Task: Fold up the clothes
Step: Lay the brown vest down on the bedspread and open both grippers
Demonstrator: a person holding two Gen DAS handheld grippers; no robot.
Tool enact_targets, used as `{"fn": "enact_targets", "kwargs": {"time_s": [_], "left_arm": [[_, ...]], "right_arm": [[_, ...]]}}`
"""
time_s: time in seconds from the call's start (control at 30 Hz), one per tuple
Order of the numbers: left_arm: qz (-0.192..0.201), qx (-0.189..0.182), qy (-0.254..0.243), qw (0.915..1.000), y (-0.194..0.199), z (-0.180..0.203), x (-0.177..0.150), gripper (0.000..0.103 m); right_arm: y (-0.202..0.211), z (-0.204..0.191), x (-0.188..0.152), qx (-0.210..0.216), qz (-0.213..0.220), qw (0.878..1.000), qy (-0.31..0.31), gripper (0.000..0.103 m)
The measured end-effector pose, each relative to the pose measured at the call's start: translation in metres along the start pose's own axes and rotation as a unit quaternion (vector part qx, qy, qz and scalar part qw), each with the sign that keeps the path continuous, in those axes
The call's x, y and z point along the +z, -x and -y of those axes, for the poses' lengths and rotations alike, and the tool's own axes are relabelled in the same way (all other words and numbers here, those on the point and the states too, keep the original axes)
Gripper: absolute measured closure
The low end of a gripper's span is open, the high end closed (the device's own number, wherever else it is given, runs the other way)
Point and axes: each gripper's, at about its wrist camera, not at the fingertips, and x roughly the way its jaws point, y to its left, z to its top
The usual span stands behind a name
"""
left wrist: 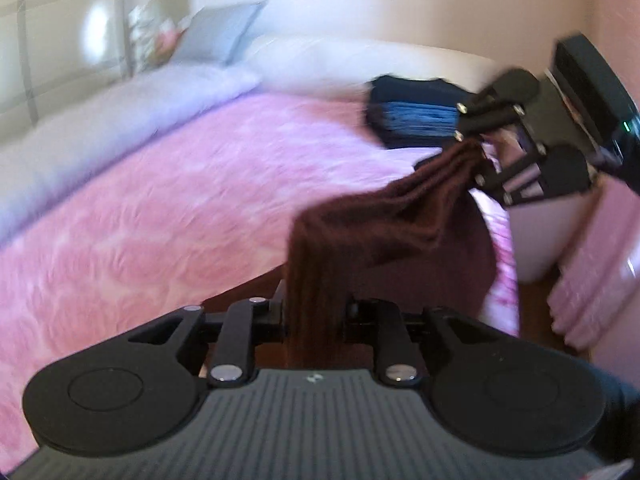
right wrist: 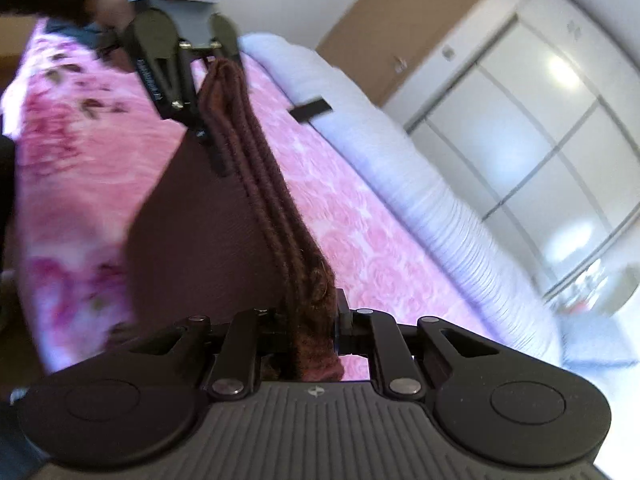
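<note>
A dark maroon knitted garment [left wrist: 384,220] hangs stretched between both grippers above the pink bedspread [left wrist: 160,200]. My left gripper [left wrist: 314,312] is shut on one bunched end of it. My right gripper [right wrist: 314,320] is shut on the other end; it also shows in the left wrist view [left wrist: 476,160] at the upper right. In the right wrist view the garment [right wrist: 248,184] runs as a folded ridge up to the left gripper [right wrist: 212,80], with cloth hanging below on the left.
A stack of folded dark and blue clothes [left wrist: 412,116] lies at the far right of the bed. A lilac duvet [left wrist: 100,120] and pillow [left wrist: 224,32] lie along the far side. A wardrobe [right wrist: 540,152] and a door [right wrist: 400,28] stand beyond.
</note>
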Motion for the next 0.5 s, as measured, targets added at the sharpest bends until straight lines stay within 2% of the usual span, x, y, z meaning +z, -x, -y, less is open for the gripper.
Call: {"fn": "enact_targets", "kwargs": {"time_s": [0.1,0.17,0.27,0.4,0.5], "left_arm": [[-0.025,0.001,0.060,0.9979,-0.038,-0.043,-0.016,0.084],[-0.048,-0.004,0.103,0.9935,-0.064,-0.066,-0.030,0.084],[-0.072,-0.001,0.145,0.9869,-0.088,-0.087,-0.055,0.084],[-0.058,-0.003,0.182,0.9815,-0.090,-0.096,-0.071,0.084],[-0.047,0.000,0.203,0.9780,-0.086,-0.102,-0.075,0.084]], "right_arm": [[-0.067,0.024,-0.009,0.018,-0.030,0.999,-0.029,0.089],[-0.108,0.036,-0.020,0.040,-0.047,0.995,-0.073,0.089],[-0.167,0.046,-0.046,0.085,-0.076,0.981,-0.154,0.087],[-0.201,0.059,-0.065,0.100,-0.077,0.967,-0.223,0.085],[-0.204,0.070,-0.068,0.098,-0.053,0.961,-0.255,0.084]]}}
